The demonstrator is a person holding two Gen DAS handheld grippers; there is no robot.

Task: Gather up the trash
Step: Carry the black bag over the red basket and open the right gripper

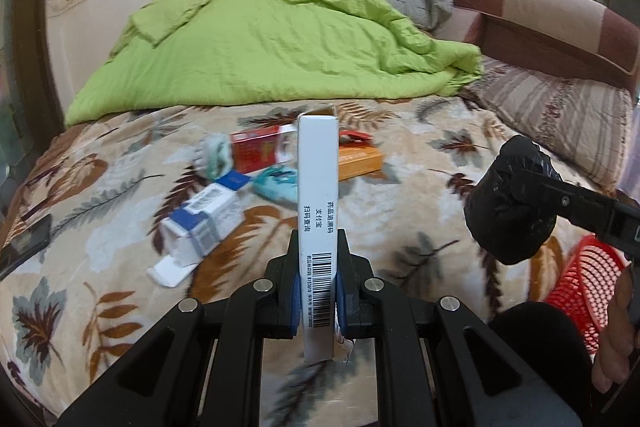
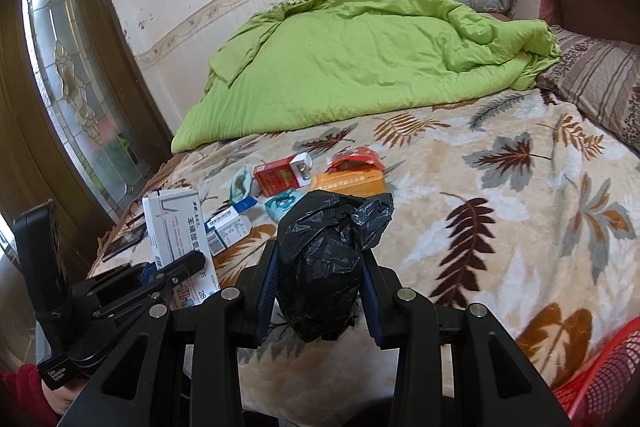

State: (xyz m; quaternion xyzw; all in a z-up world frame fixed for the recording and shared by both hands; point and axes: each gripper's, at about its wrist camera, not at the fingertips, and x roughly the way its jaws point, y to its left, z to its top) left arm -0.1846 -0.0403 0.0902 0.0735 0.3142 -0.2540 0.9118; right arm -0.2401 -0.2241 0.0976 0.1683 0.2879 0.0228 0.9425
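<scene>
My left gripper [image 1: 318,255] is shut on a white medicine box [image 1: 318,195], held on edge above the bed; the same box shows in the right wrist view [image 2: 176,227]. My right gripper [image 2: 320,259] is shut on a crumpled black plastic bag [image 2: 324,263], also seen in the left wrist view [image 1: 508,203]. On the leaf-patterned blanket [image 1: 400,219] lies more trash: a blue-white box [image 1: 204,223], a red box [image 1: 260,149], an orange box [image 1: 360,161], a teal wrapper [image 1: 276,183] and a pale crumpled wrapper [image 1: 214,155].
A red mesh basket [image 1: 584,287] stands at the bed's near right edge, also in the right wrist view [image 2: 604,383]. A green quilt [image 1: 260,43] and pillows [image 1: 560,107] cover the far bed. A dark phone [image 2: 120,247] lies at the left edge.
</scene>
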